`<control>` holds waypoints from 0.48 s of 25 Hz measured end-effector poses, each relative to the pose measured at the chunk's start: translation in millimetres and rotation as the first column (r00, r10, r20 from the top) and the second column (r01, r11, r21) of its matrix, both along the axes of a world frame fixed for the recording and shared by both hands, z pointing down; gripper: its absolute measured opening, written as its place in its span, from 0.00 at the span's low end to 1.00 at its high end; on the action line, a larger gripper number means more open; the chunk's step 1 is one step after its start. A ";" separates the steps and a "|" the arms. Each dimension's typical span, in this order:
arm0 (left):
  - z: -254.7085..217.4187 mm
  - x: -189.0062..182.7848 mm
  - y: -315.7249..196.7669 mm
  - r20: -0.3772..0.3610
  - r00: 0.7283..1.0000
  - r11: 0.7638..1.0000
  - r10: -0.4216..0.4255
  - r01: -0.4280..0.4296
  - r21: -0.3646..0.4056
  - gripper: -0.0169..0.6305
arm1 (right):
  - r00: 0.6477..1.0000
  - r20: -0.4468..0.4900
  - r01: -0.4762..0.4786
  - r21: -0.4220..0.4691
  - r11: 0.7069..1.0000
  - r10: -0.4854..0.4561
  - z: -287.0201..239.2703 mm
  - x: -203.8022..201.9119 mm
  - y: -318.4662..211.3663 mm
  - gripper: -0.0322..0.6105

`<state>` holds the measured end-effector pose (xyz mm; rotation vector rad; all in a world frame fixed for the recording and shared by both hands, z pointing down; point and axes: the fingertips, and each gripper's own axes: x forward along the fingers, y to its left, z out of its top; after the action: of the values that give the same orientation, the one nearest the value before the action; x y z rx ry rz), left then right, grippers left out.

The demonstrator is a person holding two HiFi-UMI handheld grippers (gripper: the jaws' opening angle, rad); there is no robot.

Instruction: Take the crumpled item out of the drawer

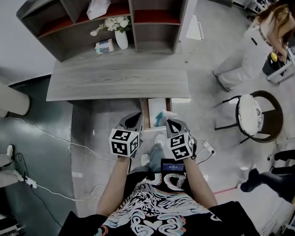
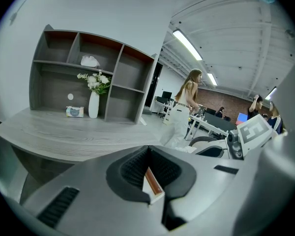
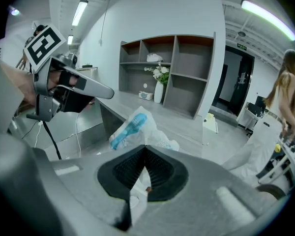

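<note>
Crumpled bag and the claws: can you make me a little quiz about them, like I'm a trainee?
1. True or false: the right claw is shut on the crumpled bag.
2. Pick one: what stands on the desk? A) a vase of white flowers B) a lamp C) a laptop
3. Fill the gap: the left claw is shut on the edge of the ____.

Key: 1 true; 2 A; 3 drawer.
</note>
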<state>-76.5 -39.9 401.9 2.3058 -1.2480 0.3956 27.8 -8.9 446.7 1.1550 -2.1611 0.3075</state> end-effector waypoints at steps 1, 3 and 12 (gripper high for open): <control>0.0 0.5 0.7 0.001 1.000 1.000 0.001 -0.001 -0.001 0.03 | 1.000 0.001 -0.002 -0.001 1.000 0.002 0.0 1.0 0.6 0.06; -0.7 0.7 1.9 0.001 1.000 1.000 -0.001 0.001 -0.002 0.03 | 1.000 0.001 -0.008 -0.009 1.000 0.008 0.1 3.6 2.3 0.06; -3.0 -1.1 10.0 0.003 1.000 1.000 -0.004 0.004 0.007 0.03 | 1.000 0.003 -0.009 -0.010 1.000 0.009 1.4 4.4 13.0 0.06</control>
<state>-77.7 -29.8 398.9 2.3089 -1.2577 0.3935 32.1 4.1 448.1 1.1594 -2.1555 0.3236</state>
